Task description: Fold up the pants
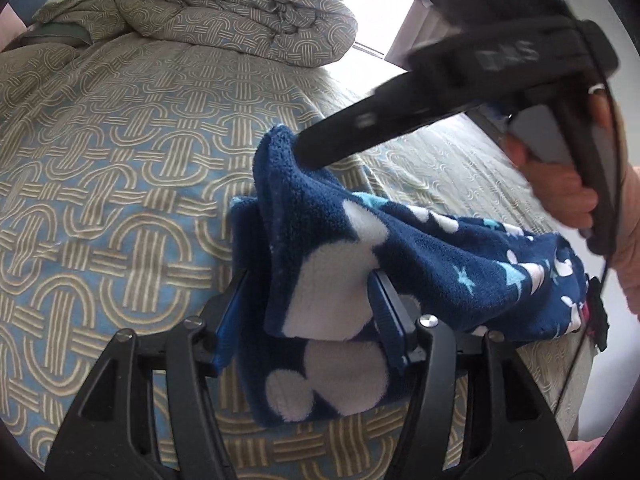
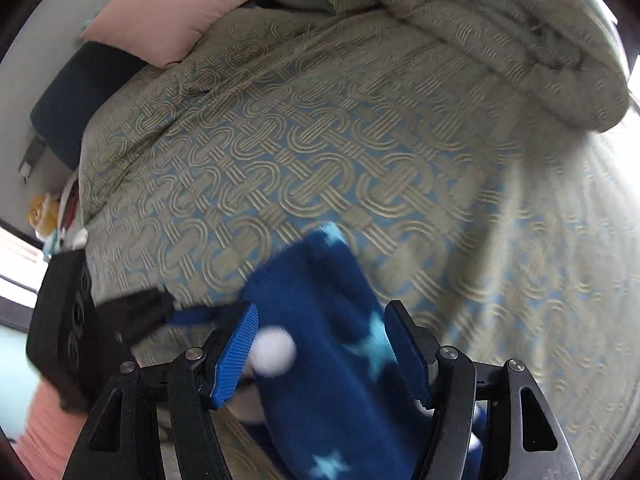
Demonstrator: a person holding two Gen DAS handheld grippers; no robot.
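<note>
The pants (image 1: 332,256) are dark blue fleece with white mouse heads and light blue stars. They hang bunched above the bed. My left gripper (image 1: 308,304) has its blue pads on both sides of a thick fold of the pants and holds it. My right gripper (image 1: 304,152) comes in from the upper right and grips the top corner of the fabric. In the right wrist view the pants (image 2: 328,344) run between the pads of my right gripper (image 2: 324,344), and the left gripper (image 2: 132,320) shows blurred at the left, holding another part.
The bed (image 1: 120,184) has a blue and beige woven-pattern cover. A rolled duvet (image 1: 224,12) lies at its far end. A pink pillow (image 2: 168,12) and a dark headboard (image 2: 76,96) are at the bed's head. A bright window (image 1: 372,4) is behind.
</note>
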